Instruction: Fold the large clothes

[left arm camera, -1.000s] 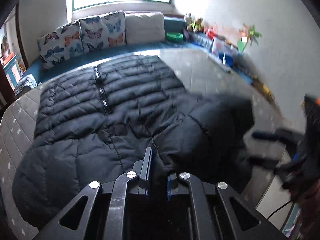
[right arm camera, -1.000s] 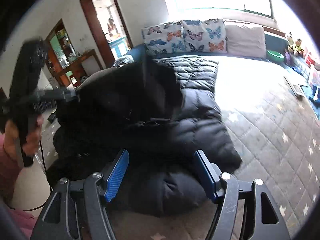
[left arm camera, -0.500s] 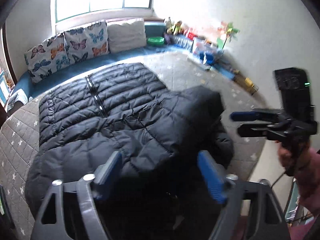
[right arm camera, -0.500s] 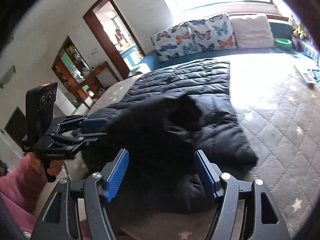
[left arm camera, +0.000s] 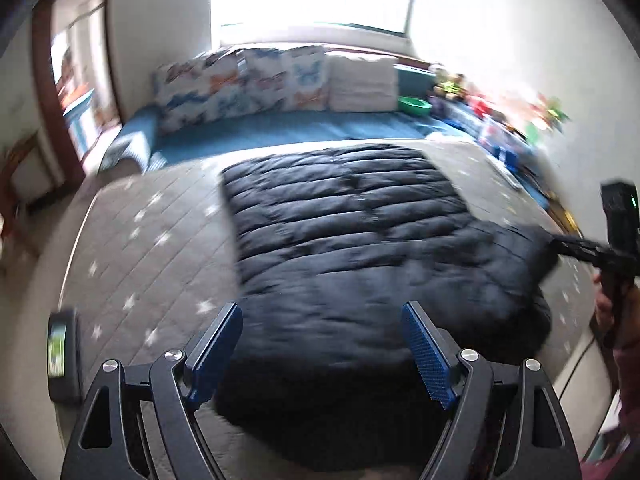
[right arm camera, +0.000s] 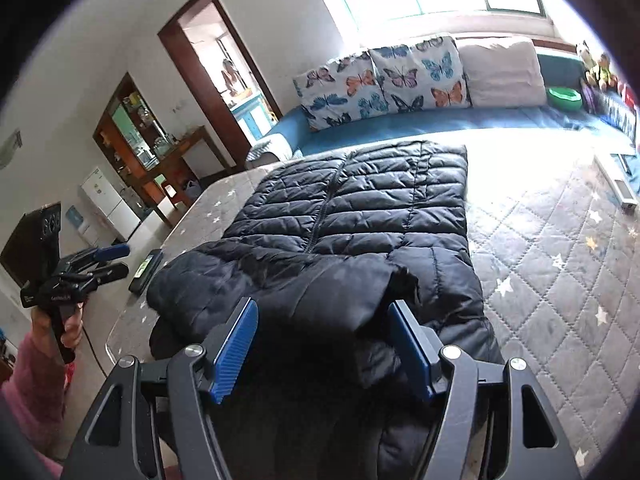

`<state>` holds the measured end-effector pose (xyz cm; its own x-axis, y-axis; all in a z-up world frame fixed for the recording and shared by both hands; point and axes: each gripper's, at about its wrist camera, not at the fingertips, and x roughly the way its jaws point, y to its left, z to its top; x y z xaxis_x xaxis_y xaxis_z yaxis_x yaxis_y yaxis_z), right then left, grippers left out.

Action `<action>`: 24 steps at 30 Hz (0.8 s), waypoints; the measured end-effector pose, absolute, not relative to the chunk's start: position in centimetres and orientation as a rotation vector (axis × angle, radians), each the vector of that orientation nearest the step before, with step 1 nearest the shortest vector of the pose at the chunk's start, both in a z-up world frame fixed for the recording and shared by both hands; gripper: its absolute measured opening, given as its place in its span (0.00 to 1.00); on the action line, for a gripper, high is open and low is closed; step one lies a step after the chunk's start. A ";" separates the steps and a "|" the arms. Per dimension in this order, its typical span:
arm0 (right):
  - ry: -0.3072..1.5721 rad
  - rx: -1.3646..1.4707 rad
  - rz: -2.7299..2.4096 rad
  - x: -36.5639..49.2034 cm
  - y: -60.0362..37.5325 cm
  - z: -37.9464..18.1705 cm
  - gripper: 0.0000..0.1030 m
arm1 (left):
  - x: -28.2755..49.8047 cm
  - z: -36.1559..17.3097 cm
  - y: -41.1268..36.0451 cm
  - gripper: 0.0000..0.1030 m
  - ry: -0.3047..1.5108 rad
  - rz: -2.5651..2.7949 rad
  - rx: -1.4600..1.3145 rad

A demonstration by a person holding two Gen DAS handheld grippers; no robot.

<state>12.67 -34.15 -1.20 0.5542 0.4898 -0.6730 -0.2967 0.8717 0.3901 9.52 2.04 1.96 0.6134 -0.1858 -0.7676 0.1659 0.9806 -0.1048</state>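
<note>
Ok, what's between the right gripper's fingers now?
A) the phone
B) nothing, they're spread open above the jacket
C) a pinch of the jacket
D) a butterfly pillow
B: the right gripper has its blue fingers spread wide with no cloth clamped, only the black puffer jacket lying on the bed beneath them.

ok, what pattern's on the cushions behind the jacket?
Colourful butterflies on white, on two cushions; a third is plain off-white. Clearest in the right wrist view.

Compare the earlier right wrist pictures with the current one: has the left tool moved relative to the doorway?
Yes. The left tool has dropped lower and further left of the doorway, away from the black jacket.
</note>
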 end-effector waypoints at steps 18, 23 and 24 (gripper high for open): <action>0.749 -0.085 0.349 11.2 -32.3 1.2 0.10 | 9.7 -7.8 3.4 0.66 1.062 -0.415 -0.048; 0.941 0.051 0.313 12.8 -34.6 -6.5 0.10 | 8.5 -9.3 2.3 0.66 1.047 -0.418 -0.010; 0.959 0.094 0.317 12.8 -35.1 -7.2 0.10 | 8.3 -9.0 2.2 0.66 1.051 -0.417 0.006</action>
<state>12.80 -35.08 -7.16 0.5318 0.3068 -0.7894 -0.2241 0.9498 0.2181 8.30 2.24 -9.02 0.4259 -0.3313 -0.8419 0.3365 0.9218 -0.1924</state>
